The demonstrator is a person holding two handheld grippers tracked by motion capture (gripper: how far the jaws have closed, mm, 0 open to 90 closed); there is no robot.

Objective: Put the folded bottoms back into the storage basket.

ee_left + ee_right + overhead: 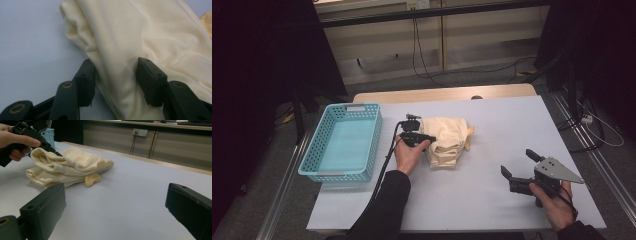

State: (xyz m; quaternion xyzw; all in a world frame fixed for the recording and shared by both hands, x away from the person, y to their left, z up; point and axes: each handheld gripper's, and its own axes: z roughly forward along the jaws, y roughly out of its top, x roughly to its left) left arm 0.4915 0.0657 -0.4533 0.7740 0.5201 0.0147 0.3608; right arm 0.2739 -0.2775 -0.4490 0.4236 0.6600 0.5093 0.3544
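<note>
The right tool (518, 162) rests near the front of the surface (492, 200), jaws wide and holding nothing. Well ahead of it and to its left, the left tool (113, 75) grips a fold of the cream cloth (446, 140). A blue basket (343, 142) stands beyond the left tool.

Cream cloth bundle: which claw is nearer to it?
Left. The left claw has its jaws around a fold of the cream cloth bundle; the right claw hangs open, well off toward the table's near right.
</note>
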